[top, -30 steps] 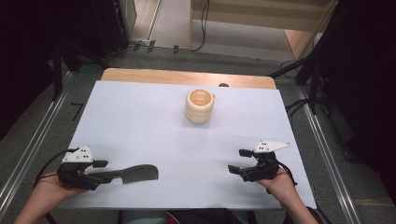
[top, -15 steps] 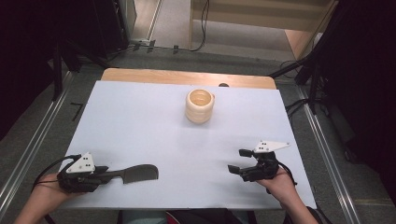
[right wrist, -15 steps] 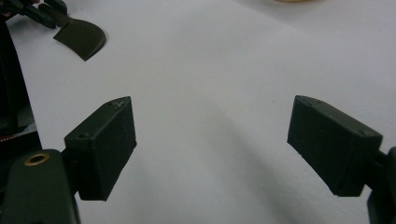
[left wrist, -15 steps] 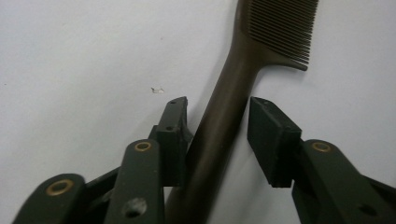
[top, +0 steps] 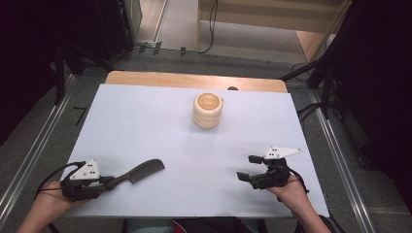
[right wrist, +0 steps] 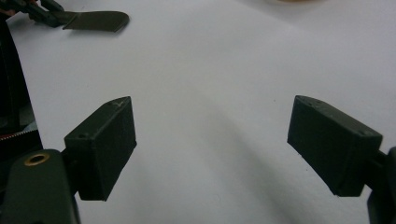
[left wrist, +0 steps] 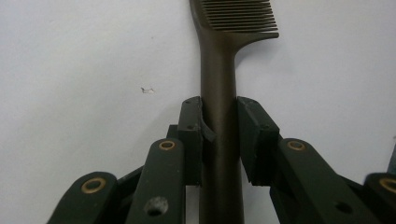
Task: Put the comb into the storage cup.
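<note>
The left gripper (top: 111,182) sits in the lower left of the high view, and its two jaws pinch the handle of a dark comb (top: 141,172). In the left gripper view the jaws press on the thin handle from both sides, and the comb (left wrist: 219,107) runs straight up to its teeth at the top edge.

The handle is thin and smooth, and the jaws hold it far from the teeth end. So the comb could twist or slip in the jaws if it gets lifted fast or bumps the white table (top: 145,121). It could also tip down at the far end, because that end is wider.

The comb is dark brown, long and flat, with many fine teeth in a row. It points toward the middle of the table.

The right gripper (top: 247,167) rests in the lower right, jaws spread wide apart with nothing between them. A tan ribbed cup (top: 208,110) stands upright near the top middle, well apart from both grippers.
</note>
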Demonstrator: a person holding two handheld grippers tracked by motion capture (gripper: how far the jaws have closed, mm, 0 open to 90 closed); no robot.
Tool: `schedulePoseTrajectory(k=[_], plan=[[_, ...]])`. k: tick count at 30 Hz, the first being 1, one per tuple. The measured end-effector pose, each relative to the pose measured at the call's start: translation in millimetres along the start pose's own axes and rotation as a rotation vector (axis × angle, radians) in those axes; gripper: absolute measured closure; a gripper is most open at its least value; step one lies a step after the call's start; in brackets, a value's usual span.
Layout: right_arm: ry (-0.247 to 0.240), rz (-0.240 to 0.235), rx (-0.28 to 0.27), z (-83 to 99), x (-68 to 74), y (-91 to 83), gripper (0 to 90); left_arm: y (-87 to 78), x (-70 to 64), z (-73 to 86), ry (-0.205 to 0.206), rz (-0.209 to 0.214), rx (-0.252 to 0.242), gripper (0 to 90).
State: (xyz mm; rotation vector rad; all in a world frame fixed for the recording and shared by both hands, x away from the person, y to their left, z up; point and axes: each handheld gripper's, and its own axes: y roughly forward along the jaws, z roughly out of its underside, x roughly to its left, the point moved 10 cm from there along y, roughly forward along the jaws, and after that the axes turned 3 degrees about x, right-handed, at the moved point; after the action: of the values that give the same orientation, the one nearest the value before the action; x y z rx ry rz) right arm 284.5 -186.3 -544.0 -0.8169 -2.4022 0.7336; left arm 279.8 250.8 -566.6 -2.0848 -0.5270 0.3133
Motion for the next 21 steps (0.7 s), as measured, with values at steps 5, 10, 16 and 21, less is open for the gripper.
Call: schedulePoseTrajectory(k=[5,10,16,21], plan=[[0.001,-0.003,-0.001,-0.3,0.1,0.1,13.8,-1.9,2.1,-5.0,-0.107,0.040,-0.036,72.9],[0.002,-0.003,0.001,-0.2,0.0,0.3,13.8,-14.1,4.6,-27.8,-0.191,0.068,-0.129,72.9],[-0.001,-0.004,-0.002,-0.6,0.1,0.1,13.8,-21.6,0.4,-54.1,-0.234,0.112,-0.183,72.9],[-0.002,-0.004,-0.006,-1.3,0.6,-0.4,13.8,-22.6,-1.7,-74.6,-0.240,0.129,-0.209,72.9]])
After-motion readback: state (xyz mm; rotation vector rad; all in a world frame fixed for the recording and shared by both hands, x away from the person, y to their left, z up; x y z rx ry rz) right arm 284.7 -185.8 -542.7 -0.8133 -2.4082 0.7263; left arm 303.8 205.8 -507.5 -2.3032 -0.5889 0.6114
